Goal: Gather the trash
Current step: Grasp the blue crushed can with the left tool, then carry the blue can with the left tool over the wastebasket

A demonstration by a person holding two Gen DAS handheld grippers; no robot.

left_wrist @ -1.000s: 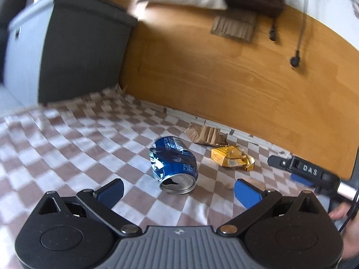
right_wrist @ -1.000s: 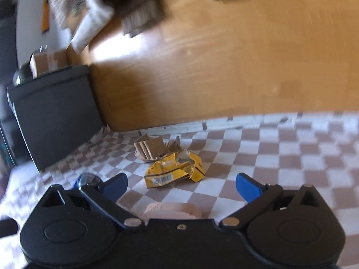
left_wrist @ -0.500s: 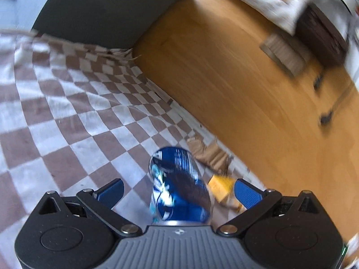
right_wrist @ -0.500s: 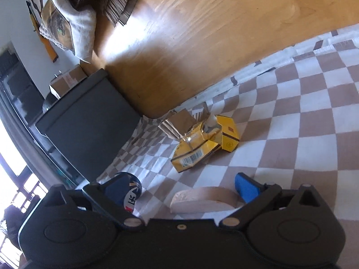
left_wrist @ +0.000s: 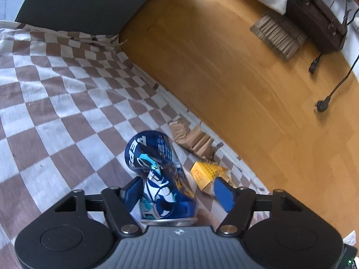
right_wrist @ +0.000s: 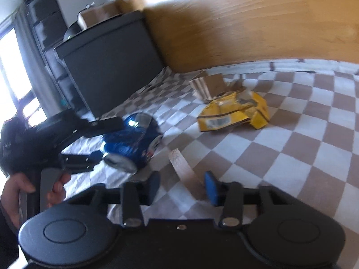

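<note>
A crushed blue soda can (left_wrist: 157,174) lies on the checkered cloth between the fingers of my left gripper (left_wrist: 178,191); the jaws have narrowed around it, the left pad touching, a small gap at the right pad. In the right wrist view the can (right_wrist: 132,143) sits in the left gripper (right_wrist: 105,139). My right gripper (right_wrist: 181,185) straddles a pale cardboard ring (right_wrist: 186,170), its jaws partly closed around it. A crumpled yellow carton (right_wrist: 235,114) and torn brown cardboard (right_wrist: 211,85) lie beyond; both also show in the left wrist view, carton (left_wrist: 206,173) and cardboard (left_wrist: 193,139).
A checkered brown-and-white cloth (left_wrist: 56,103) covers the floor beside wooden flooring (left_wrist: 246,78). A dark cabinet (right_wrist: 107,60) stands at the cloth's far corner. A brown bag (left_wrist: 314,15), a corrugated pad (left_wrist: 278,35) and a power plug (left_wrist: 323,105) lie on the wood.
My left gripper moved onto the can and narrowed its jaws around it. My right gripper swung toward the cardboard ring and narrowed its jaws too.
</note>
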